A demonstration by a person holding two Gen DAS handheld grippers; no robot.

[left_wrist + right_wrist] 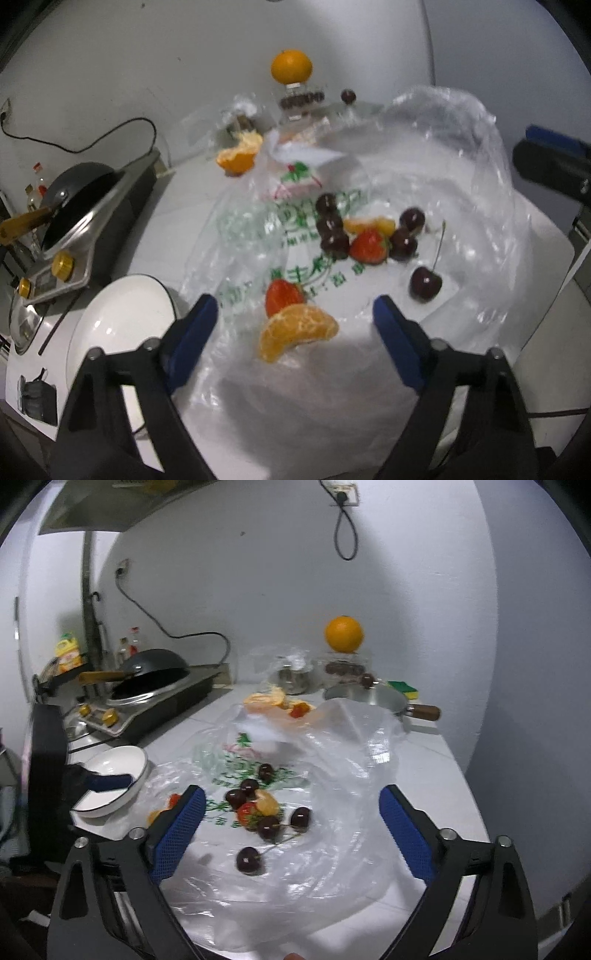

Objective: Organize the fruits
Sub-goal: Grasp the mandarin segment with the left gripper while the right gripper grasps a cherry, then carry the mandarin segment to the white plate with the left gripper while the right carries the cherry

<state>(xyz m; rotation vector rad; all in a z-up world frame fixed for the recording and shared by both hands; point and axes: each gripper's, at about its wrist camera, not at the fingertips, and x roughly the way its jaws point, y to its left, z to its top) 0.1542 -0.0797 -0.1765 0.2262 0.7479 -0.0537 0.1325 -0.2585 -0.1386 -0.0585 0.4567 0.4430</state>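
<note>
Loose fruit lies on a crumpled clear plastic bag (461, 184) on the white counter. My left gripper (295, 308) is open, and its blue pads flank a peeled orange segment (297, 330) and a strawberry (282, 301) without touching them. Beyond lie several dark cherries (332, 232), a second strawberry (369, 245) and a stemmed cherry (424, 284). My right gripper (291, 794) is open above the bag, with a stemmed cherry (249, 860), more cherries (300, 818) and a strawberry (246, 812) between and ahead of its fingers. A whole orange (343, 633) sits on a clear box by the wall.
A white bowl (122, 325) stands left of the bag, and one left finger (107, 781) crosses it in the right wrist view. A stove with a dark wok (155, 668) is at far left. A lidded pan (369, 698), a sponge (404, 688) and peel (238, 155) lie behind.
</note>
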